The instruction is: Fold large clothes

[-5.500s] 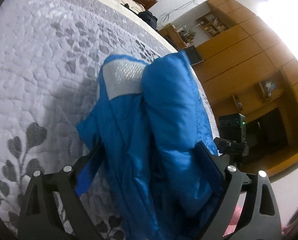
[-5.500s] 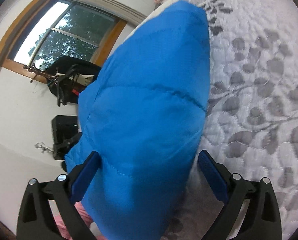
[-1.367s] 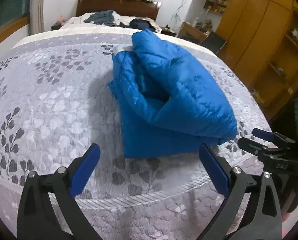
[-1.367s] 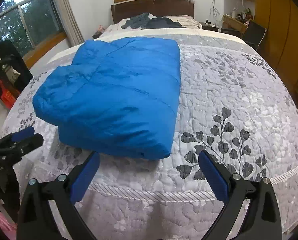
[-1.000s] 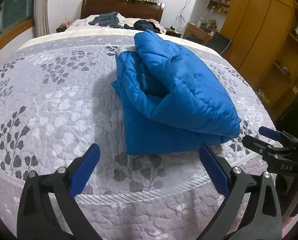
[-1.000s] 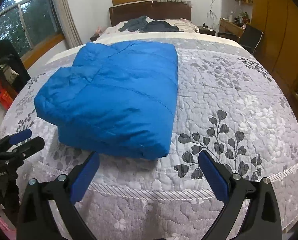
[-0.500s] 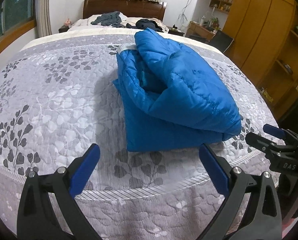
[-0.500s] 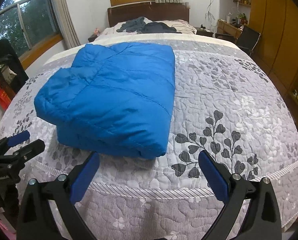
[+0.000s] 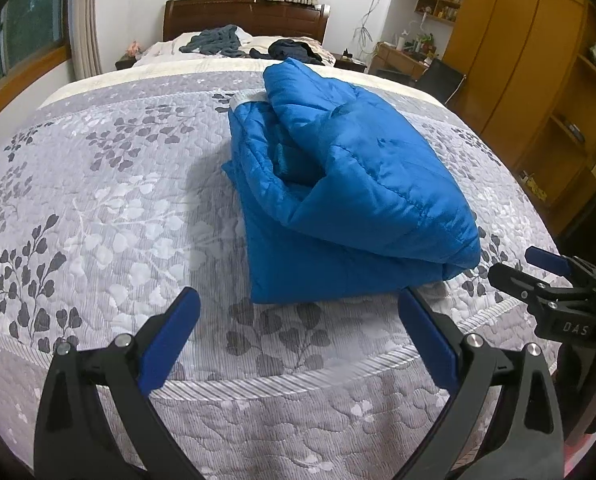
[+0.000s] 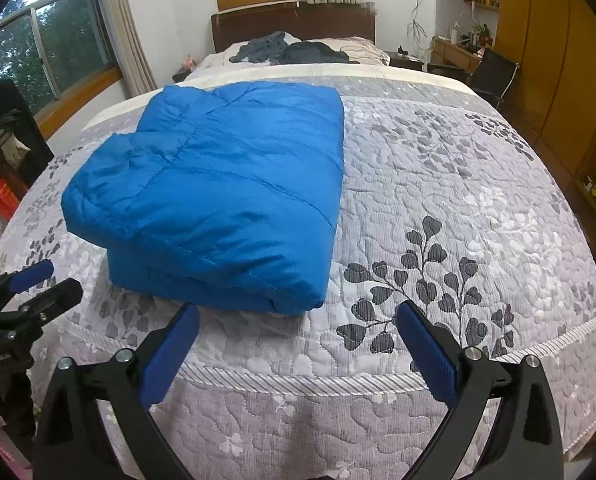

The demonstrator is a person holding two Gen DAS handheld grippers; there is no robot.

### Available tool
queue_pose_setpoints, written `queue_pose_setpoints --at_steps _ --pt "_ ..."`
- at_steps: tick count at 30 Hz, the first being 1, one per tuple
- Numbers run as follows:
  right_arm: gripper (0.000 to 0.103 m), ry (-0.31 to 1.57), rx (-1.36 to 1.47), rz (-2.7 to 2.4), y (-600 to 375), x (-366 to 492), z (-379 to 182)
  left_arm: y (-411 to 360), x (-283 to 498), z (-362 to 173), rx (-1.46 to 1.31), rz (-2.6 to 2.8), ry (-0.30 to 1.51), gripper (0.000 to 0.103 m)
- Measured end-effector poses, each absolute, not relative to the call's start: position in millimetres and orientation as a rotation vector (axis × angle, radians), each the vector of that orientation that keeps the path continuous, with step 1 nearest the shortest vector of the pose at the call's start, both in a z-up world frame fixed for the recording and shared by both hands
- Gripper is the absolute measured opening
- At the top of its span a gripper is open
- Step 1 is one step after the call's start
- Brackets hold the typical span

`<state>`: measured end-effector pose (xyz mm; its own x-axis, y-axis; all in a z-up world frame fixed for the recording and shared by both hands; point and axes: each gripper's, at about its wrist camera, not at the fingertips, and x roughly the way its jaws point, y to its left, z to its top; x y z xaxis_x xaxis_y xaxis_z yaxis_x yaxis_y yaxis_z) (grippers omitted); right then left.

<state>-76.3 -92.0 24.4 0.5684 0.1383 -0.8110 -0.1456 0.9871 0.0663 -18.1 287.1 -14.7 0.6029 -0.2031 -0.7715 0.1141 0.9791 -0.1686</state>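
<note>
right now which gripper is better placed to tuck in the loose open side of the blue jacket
Left, I'd say. The left gripper faces the blue jacket's gaping, layered edge. The right gripper, also open, faces the smooth closed fold.

folded blue jacket (image 10: 225, 184), grey quilt (image 10: 458, 200); gripper (image 10: 295, 344) agape

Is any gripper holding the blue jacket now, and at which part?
Nothing is held. The left gripper and right gripper are both open, apart from the folded blue jacket, which lies on the bed.
</note>
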Motion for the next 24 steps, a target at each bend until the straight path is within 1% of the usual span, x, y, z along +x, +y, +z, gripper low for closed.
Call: queue_pose_setpoints --at_steps 24 --pt "0.099 0.960 -0.008 0.162 -94.6 -74.4 20.9 286.7 -17.1 -16.3 -0.105 -0.191 0.916 0.099"
